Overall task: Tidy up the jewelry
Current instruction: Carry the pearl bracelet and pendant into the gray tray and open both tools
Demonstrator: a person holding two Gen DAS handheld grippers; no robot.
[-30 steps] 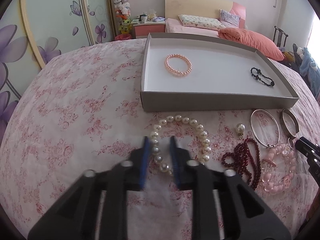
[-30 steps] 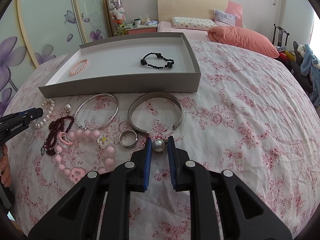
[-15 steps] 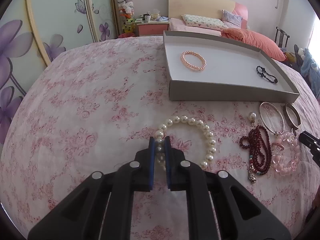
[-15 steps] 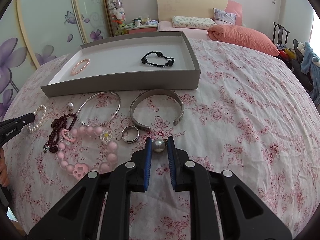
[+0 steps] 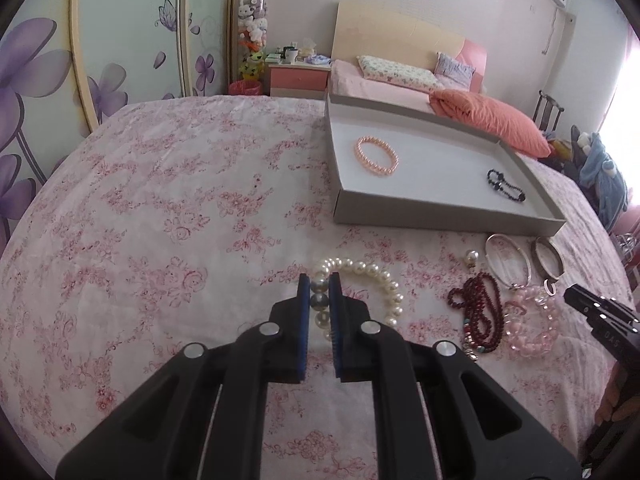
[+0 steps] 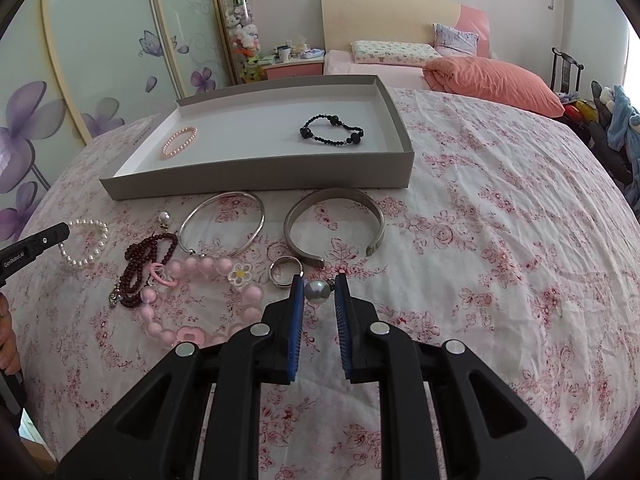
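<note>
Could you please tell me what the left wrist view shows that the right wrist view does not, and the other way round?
Only the left wrist view shows the left gripper closed on the white pearl bracelet, beads squeezed between its blue pads. Only the right wrist view shows the right gripper around a single pearl earring, its pads not clearly touching it, plus the ring clearly and the open cuff in full. Both show the grey tray holding the pink bracelet and black bracelet, and the thin silver bangle.
</note>
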